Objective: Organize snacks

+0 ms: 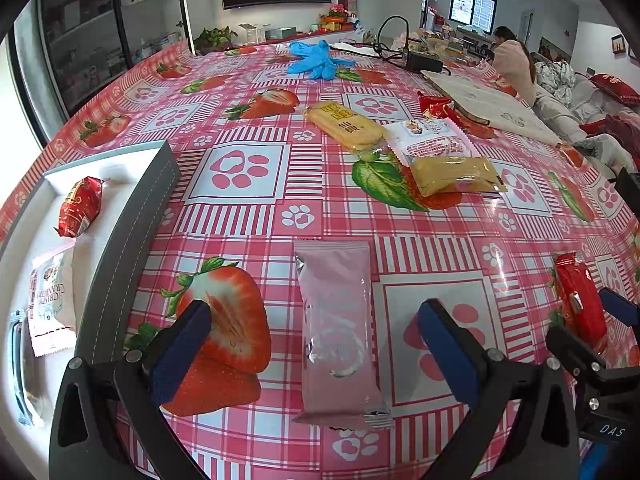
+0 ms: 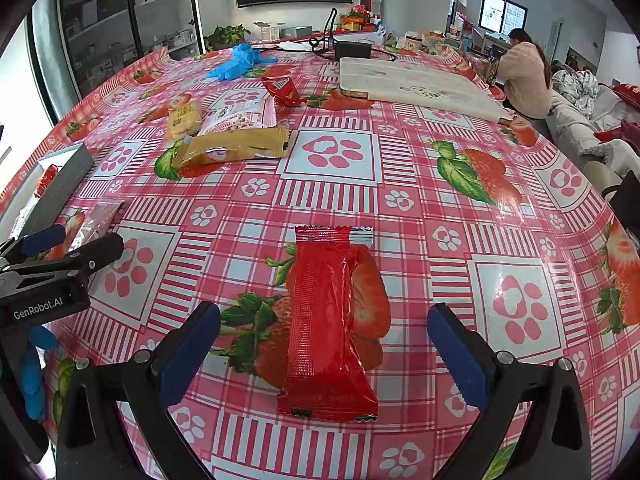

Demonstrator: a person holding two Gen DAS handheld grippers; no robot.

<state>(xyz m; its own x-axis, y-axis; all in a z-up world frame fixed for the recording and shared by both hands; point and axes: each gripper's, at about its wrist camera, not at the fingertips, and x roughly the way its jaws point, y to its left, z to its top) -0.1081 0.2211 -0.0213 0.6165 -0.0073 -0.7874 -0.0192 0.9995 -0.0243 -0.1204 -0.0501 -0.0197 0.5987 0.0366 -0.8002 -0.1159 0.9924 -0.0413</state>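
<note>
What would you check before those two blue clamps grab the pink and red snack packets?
1. Left gripper open wide enough: ok.
2. Pink packet lies between its fingers, lengthwise: ok.
3. Right gripper open: ok.
4. Red packet centred between its fingers: ok.
5. Both packets lie flat on the tablecloth, clear of other snacks: ok.
6. Grey box has free room for more: cannot tell, only partly in view.
</note>
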